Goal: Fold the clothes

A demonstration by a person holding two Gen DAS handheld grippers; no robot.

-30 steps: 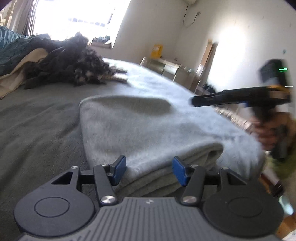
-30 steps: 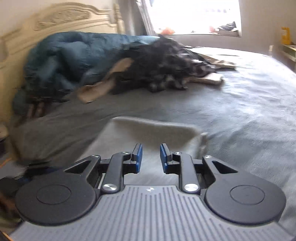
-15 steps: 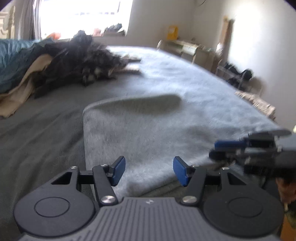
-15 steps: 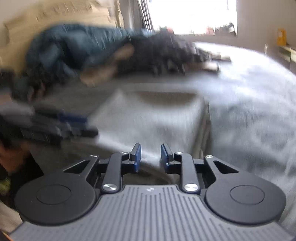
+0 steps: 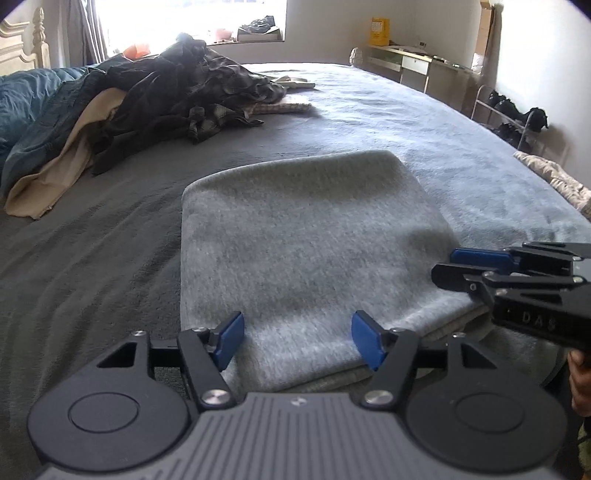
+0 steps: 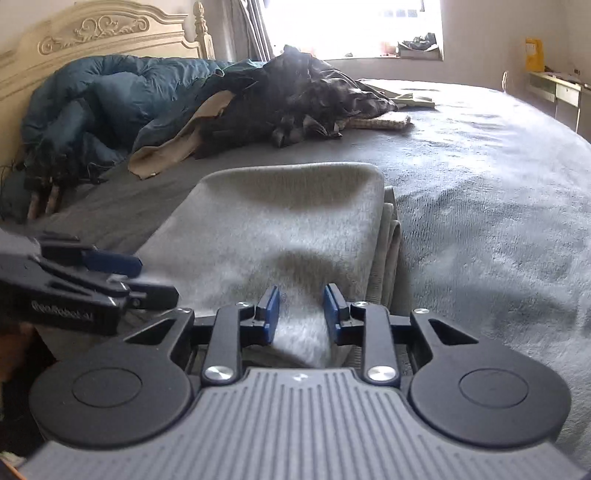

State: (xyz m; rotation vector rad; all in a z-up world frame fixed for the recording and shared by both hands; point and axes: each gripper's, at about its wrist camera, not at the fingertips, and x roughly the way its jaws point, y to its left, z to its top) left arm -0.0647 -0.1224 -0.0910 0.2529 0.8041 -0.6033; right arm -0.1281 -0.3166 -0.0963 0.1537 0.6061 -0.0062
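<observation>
Lying flat on the grey bed cover point(image 5: 369, 110), the folded grey garment point(image 5: 306, 240) sits directly ahead of both grippers, its near edge toward them and its stacked layers showing along the right side in the right wrist view. The left gripper point(image 5: 297, 341) hangs over the near edge of the garment with its jaws opening; the blue pads stand well apart, the cloth lies beneath and between them, and neither pad presses on it. The right gripper point(image 6: 301, 314) is over the same edge farther to the right, jaws opening too but with a narrower gap, cloth showing between the pads without being pinched. Well beyond the garment, a pile of dark clothes point(image 5: 177, 88) and a blue quilt point(image 6: 110, 96) lie near the headboard point(image 6: 92, 33).
</observation>
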